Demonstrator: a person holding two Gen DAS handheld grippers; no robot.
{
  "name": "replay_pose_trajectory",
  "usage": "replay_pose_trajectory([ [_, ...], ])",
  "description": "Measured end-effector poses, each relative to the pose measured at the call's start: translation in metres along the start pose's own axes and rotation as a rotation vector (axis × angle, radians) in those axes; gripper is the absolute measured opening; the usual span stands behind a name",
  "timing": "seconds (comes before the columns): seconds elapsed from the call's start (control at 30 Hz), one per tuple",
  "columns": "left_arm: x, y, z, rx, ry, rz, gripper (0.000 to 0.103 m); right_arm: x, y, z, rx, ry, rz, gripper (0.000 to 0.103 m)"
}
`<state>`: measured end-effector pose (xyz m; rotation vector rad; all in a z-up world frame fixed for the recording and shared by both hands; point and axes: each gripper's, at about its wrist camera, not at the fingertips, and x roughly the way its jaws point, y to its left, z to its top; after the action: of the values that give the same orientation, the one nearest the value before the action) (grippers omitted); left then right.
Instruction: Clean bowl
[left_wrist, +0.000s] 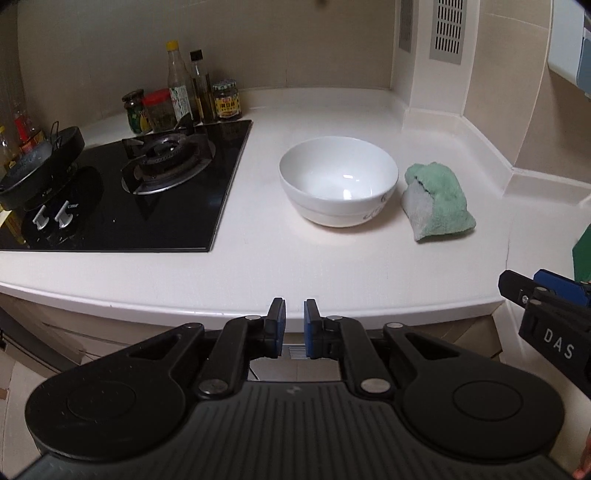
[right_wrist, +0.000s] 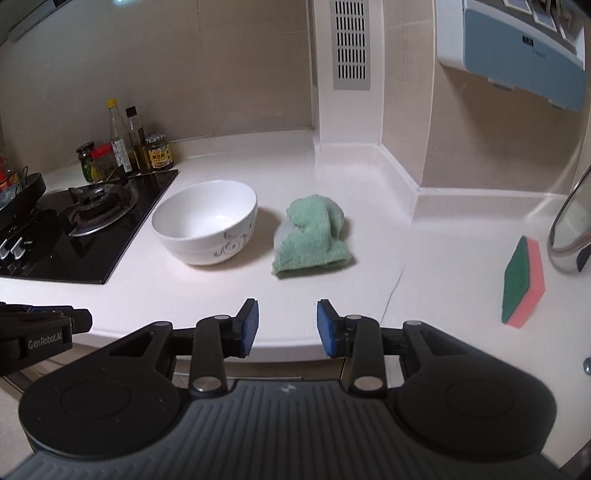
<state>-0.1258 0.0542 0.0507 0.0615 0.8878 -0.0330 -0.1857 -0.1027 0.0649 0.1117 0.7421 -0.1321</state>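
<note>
In the left wrist view, the left gripper (left_wrist: 294, 317) is seen low centre, pads narrowly apart and empty. The white bowl (left_wrist: 338, 184) sits mid-frame on the counter (left_wrist: 258, 266), a green cloth (left_wrist: 437, 201) just right of it, the stove (left_wrist: 122, 192) at left.

In the right wrist view, the right gripper (right_wrist: 287, 325) is held wide apart, empty. The bowl (right_wrist: 205, 221) lies left of centre, the cloth (right_wrist: 314, 236) beside it, a sponge (right_wrist: 522, 282) at far right.

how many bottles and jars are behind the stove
5 clearly: a dark-lidded jar, a red-lidded jar, a yellow-capped bottle, a black-capped bottle and a labelled jar, grouped against the wall. More stand half hidden at far left.
</note>
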Motion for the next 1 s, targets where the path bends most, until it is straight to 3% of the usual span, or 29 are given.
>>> replay_pose_trajectory([
  [0.6,-0.024,0.003,-0.011,-0.048,-0.065,0.085,0.011,-0.022,0.001,-0.003,0.009,-0.002,-0.049,0.030],
  [1.0,-0.038,0.001,-0.019,0.010,-0.088,0.102,0.011,-0.030,0.006,-0.008,-0.011,0.003,-0.068,0.030],
])
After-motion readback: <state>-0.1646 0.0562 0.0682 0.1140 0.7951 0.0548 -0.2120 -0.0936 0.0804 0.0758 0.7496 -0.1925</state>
